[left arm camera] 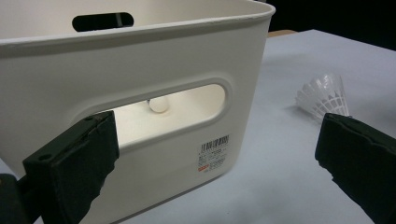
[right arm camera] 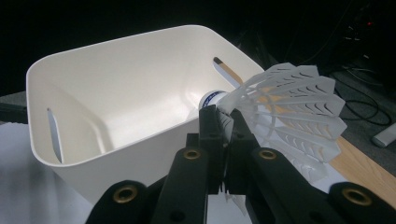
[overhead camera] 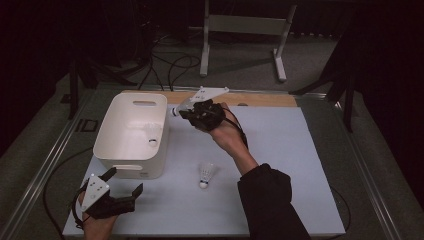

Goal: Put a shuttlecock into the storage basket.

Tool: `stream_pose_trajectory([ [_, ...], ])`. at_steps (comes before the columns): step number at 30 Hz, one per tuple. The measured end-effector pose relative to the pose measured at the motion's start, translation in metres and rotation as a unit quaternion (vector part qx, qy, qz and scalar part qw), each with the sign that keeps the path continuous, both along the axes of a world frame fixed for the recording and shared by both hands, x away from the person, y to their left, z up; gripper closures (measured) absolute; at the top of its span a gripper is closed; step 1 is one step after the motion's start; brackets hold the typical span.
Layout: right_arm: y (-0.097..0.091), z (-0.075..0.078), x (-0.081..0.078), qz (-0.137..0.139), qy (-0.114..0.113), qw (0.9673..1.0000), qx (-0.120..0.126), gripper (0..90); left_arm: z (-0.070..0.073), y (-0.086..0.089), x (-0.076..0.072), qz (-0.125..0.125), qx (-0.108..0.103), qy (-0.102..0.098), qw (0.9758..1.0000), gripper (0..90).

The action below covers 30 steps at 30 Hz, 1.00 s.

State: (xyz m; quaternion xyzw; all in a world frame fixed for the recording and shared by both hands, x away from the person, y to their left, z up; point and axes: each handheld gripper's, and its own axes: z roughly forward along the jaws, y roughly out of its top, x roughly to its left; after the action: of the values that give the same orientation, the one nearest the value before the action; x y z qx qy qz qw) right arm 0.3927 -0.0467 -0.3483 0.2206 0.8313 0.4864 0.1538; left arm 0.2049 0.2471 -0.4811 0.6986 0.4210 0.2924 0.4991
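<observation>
High view: fixed above my side, facing forward and down over the whole bench [overhead camera: 280,150]. My left gripper view sits low and close against the white bin [left arm camera: 140,60]'s handle wall. My right gripper view looks down into it from its rim. All three share the bin.

**What the table is carrying**

We are seeing a table [overhead camera: 280,150] wearing a pale sheet. A white bin [overhead camera: 131,135] is sitting at its left, and a shuttlecock [overhead camera: 205,175] is standing cork-down just right of it.
</observation>
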Motion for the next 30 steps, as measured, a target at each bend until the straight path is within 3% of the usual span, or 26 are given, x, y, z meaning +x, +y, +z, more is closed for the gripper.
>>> stream_pose_trajectory([
  [30,0.018,0.001,-0.005,0.017,-0.004,0.9998,0.002,88.2,0.000,0.000,0.000,0.000,0.000,0.000,1.0000,0.2],
])
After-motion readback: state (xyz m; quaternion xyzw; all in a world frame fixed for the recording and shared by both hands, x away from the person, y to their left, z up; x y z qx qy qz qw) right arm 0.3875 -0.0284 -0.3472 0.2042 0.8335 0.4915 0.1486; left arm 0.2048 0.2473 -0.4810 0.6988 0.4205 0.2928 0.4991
